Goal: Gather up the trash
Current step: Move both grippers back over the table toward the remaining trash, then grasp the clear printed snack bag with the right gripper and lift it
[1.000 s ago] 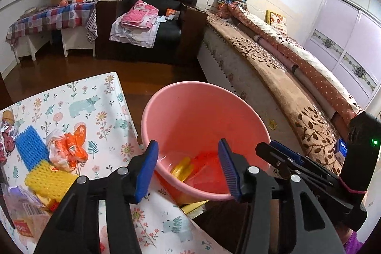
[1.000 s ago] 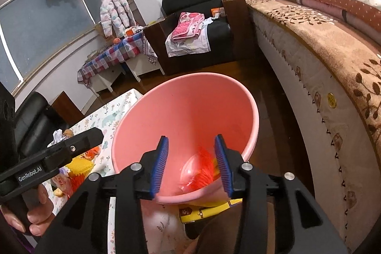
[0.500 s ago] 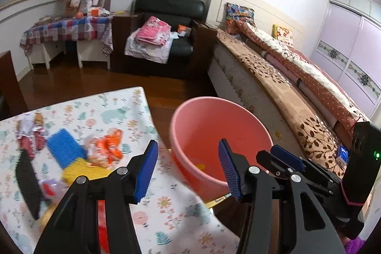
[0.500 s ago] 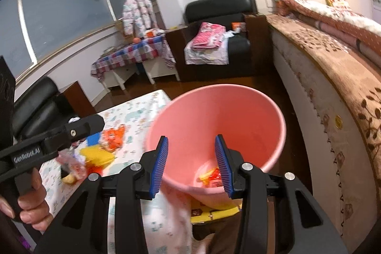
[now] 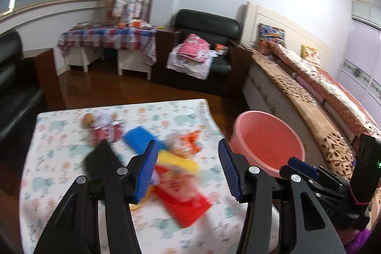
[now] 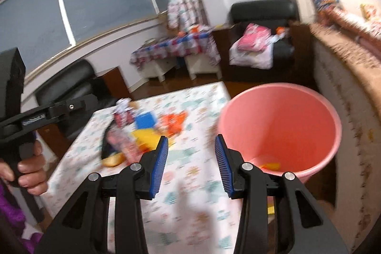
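A pile of trash lies on the floral tablecloth (image 5: 59, 182): a red packet (image 5: 183, 199), a yellow piece (image 5: 178, 162), a blue piece (image 5: 139, 137), an orange wrapper (image 5: 191, 145), a black item (image 5: 102, 160) and small wrappers (image 5: 106, 129). My left gripper (image 5: 188, 158) hangs open above the red packet and holds nothing. The pink bucket (image 5: 266, 151) stands off the table's right edge. My right gripper (image 6: 190, 158) is open and empty over the cloth, left of the bucket (image 6: 297, 120). A yellow-orange scrap (image 6: 271, 166) lies in the bucket's bottom.
A bed (image 5: 309, 97) runs along the right behind the bucket. A black armchair (image 5: 204, 44) with clothes and a checked side table (image 5: 107, 37) stand across the wooden floor. A black sofa (image 6: 66, 85) sits left of the table. A hand (image 6: 31, 173) grips the left gripper's handle.
Both views have swung left and pulled back from the bucket's mouth to the table. The bucket now sits at the right, the trash pile under the left gripper. Jaws kept their width.
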The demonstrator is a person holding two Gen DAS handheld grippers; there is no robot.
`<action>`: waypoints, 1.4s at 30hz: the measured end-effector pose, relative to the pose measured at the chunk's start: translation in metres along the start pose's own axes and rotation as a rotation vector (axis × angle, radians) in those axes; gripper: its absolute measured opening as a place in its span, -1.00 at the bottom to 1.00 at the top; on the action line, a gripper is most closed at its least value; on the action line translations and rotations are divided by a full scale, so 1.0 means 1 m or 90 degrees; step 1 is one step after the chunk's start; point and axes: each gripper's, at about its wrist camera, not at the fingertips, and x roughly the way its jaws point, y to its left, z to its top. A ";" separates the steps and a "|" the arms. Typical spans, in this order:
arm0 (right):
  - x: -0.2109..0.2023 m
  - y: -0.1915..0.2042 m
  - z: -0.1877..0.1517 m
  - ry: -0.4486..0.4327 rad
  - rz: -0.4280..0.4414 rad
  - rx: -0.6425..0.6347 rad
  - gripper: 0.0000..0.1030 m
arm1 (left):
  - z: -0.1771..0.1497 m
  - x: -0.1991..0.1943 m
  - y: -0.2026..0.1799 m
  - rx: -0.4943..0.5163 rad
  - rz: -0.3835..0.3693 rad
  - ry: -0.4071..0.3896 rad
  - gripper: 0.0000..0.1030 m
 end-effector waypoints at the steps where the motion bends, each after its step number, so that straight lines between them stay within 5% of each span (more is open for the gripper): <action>1: 0.003 0.003 -0.002 0.011 0.013 0.002 -0.19 | -0.002 -0.003 0.007 -0.006 0.009 0.000 0.01; 11: 0.050 0.062 -0.014 0.113 0.086 -0.070 -0.05 | -0.033 -0.010 0.063 -0.051 0.068 0.036 0.01; 27: 0.118 0.099 -0.009 0.154 0.069 -0.144 0.04 | -0.050 0.009 0.087 -0.081 0.055 0.077 0.01; 28: 0.118 0.099 -0.009 0.152 0.068 -0.145 0.03 | -0.051 0.011 0.088 -0.079 0.056 0.080 0.01; 30: 0.119 0.098 -0.008 0.144 0.065 -0.142 -0.43 | -0.054 0.016 0.088 -0.078 0.054 0.089 0.01; 32: 0.122 0.093 -0.008 0.152 0.058 -0.130 -0.62 | -0.056 0.021 0.087 -0.081 0.052 0.096 0.01; 42: 0.096 0.061 0.006 0.124 0.078 -0.034 -0.69 | -0.061 0.041 0.065 -0.065 0.014 0.127 0.01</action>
